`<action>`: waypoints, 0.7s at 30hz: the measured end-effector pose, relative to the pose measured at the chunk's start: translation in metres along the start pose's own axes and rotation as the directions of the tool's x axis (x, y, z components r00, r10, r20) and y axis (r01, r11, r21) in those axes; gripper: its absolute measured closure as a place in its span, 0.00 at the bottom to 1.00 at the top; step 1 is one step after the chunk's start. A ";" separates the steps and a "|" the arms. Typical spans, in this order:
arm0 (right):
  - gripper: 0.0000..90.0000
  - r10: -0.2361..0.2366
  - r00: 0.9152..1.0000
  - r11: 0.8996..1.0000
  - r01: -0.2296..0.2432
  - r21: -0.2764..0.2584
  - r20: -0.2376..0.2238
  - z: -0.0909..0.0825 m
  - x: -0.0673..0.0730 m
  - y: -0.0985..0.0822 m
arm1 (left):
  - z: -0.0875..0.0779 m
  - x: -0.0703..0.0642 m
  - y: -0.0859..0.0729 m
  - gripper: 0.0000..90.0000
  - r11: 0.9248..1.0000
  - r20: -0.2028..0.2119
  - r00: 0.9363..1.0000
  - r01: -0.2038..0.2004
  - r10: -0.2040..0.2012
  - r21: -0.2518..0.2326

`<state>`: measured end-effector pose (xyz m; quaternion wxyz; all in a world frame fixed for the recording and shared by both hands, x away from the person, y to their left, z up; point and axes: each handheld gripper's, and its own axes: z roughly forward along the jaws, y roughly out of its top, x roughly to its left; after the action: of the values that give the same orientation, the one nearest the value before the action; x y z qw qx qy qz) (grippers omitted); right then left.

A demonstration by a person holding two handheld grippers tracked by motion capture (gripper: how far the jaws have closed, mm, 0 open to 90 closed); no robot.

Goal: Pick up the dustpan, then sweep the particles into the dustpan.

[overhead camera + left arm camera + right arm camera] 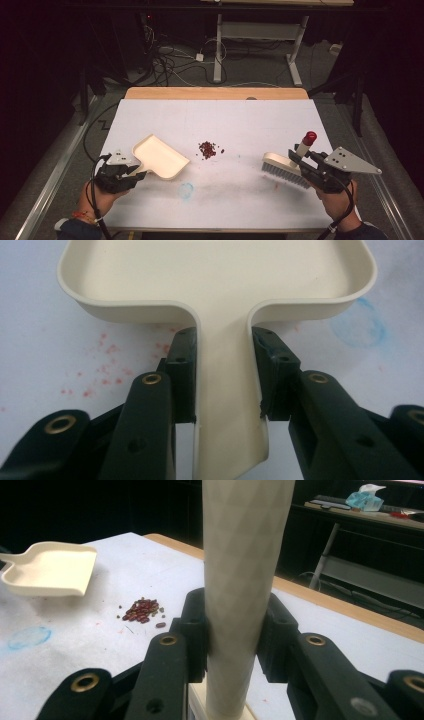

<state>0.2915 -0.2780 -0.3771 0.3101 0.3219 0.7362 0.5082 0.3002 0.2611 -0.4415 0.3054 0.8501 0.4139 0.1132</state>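
Observation:
My left gripper is shut on the flat handle of a cream dustpan, whose tray points toward the table's middle. In the left gripper view the black pads press both sides of the dustpan handle. My right gripper is shut on the handle of a white brush with a red tip, bristles near the table. The right gripper view has the brush handle upright between the jaws. A small pile of dark red beans lies between the two tools, also the beans left of the handle.
The white table cover bears a blue scribble near the front and faint red stains. A wooden table edge runs along the back. Cables and a desk frame stand on the floor beyond.

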 end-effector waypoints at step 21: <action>0.78 0.009 1.000 1.000 -0.009 0.017 -0.003 0.007 -0.001 -0.003 | 0.026 -0.025 0.002 0.71 0.990 0.083 0.990 -0.119 0.113 0.077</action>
<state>0.2972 -0.2760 -0.3814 0.3038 0.3270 0.7393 0.5041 0.2968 0.2299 -0.4595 0.2794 0.8882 0.3557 0.0802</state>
